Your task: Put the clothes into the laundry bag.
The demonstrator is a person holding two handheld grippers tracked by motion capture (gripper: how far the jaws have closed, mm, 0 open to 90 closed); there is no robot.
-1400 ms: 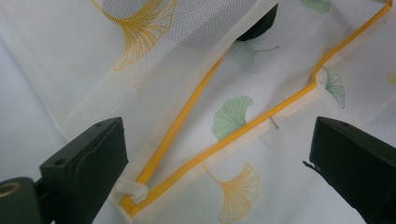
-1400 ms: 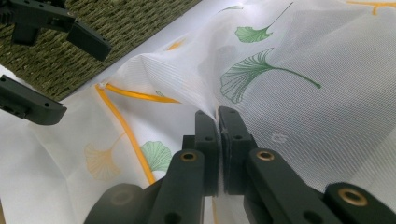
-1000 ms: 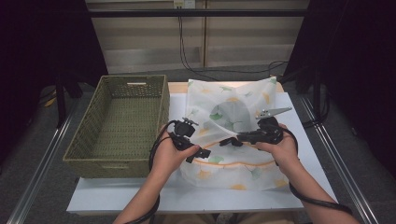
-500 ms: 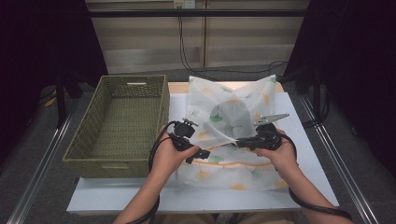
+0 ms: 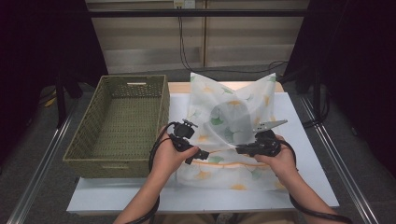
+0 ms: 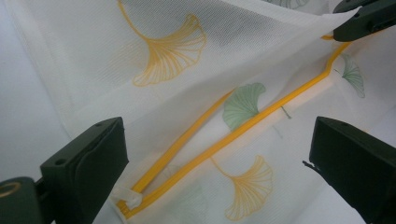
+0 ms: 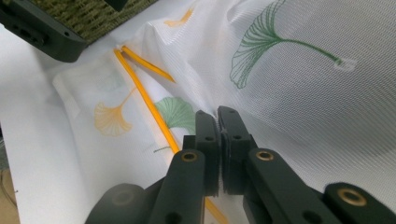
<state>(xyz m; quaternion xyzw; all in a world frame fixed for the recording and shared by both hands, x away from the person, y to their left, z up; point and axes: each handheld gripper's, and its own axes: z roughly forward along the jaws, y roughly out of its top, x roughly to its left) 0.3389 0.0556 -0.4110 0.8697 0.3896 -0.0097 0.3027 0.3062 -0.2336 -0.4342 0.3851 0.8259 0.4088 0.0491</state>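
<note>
On the white table (image 5: 303, 186) beside the basket (image 5: 121, 126), my right gripper (image 7: 217, 116) pinches the mesh bag (image 5: 233, 112); my left gripper (image 6: 219, 154) gapes over its yellow zipper (image 6: 243, 133), whose far end is hidden.

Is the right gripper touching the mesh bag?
Touching. In the right gripper view, the right gripper has its fingers shut on a fold of the mesh bag, beside the yellow zipper.

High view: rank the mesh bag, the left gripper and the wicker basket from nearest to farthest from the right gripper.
1. mesh bag: at the right gripper jaws, which are pinched on it.
2. left gripper: to its left, over the bag's front.
3. wicker basket: farthest, at the table's left.
</note>
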